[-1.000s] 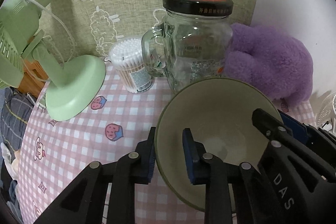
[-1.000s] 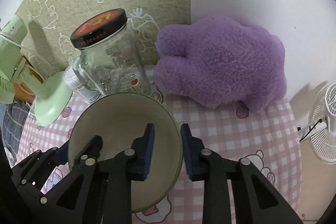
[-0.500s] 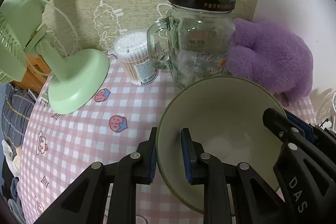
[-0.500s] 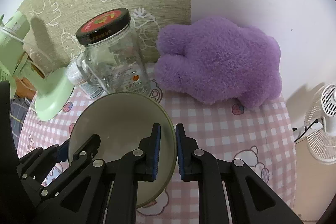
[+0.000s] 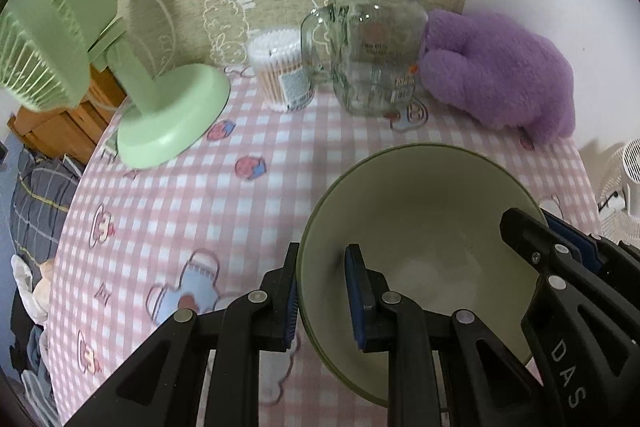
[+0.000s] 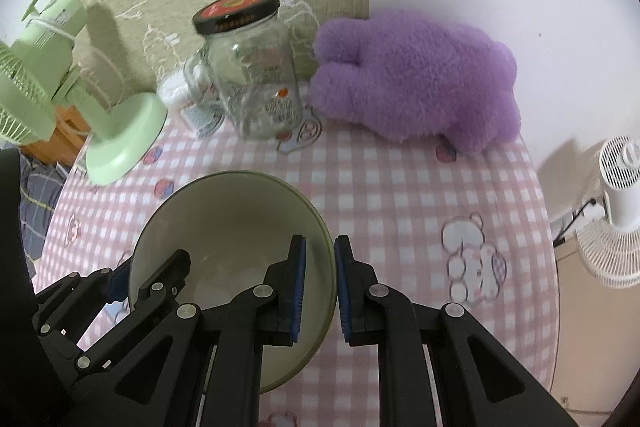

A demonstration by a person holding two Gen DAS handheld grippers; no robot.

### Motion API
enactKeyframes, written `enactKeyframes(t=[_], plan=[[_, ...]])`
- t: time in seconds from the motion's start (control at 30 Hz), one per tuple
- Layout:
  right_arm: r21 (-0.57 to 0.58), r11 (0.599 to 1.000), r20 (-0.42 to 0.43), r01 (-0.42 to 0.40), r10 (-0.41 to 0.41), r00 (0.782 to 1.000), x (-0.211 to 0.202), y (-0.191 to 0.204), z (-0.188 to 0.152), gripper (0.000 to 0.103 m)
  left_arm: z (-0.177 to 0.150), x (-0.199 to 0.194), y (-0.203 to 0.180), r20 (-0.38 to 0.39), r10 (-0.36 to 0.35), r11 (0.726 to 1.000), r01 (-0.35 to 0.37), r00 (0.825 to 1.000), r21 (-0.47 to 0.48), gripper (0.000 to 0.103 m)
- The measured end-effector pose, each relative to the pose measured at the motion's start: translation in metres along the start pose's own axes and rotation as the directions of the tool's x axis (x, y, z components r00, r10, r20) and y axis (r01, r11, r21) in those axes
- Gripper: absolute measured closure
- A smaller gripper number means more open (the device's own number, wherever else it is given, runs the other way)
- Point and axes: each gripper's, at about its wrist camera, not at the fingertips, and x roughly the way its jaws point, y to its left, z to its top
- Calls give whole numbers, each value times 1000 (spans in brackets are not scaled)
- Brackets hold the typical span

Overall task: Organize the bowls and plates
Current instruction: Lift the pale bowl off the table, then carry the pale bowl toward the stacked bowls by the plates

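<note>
A pale green bowl [image 5: 424, 223] with a darker rim is held above the pink checked tablecloth [image 5: 168, 195]. My left gripper [image 5: 322, 291] is shut on the bowl's left rim, one finger inside and one outside. My right gripper [image 6: 320, 283] is shut on the bowl's right rim [image 6: 240, 223] the same way. The right gripper's fingers [image 5: 560, 247] show at the right in the left wrist view. The left gripper's fingers [image 6: 160, 275] show at the lower left in the right wrist view.
At the back of the table stand a glass jar with a black lid [image 5: 378, 43], a tub of cotton swabs [image 5: 282, 71], a green desk fan [image 5: 168, 111] and a purple plush toy [image 5: 504, 75]. A white floor fan [image 6: 620, 211] stands off the table's right edge.
Both grippers have drawn the bowl back toward me, away from the jar and the plush toy. The right gripper's jaws have closed tighter on the rim.
</note>
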Motion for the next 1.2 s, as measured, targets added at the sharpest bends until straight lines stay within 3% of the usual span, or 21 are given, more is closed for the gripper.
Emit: enactKeyframes(t=[0.3,0.57,1.2], plan=[[4,1000,-22,2,-2,1000,-31,8,-34,85,-30,-29,6,-8,-3,1000,3,1000,18,85],[6,1000,23,25,-25,999,-77,21,-50,85,-46,-75,19,42,-34,999,33,999,35,84],[115,986,105,122,-135,985,-205,51,-126,85,-112,-183,36,131,-158,978,137,979,156,85]])
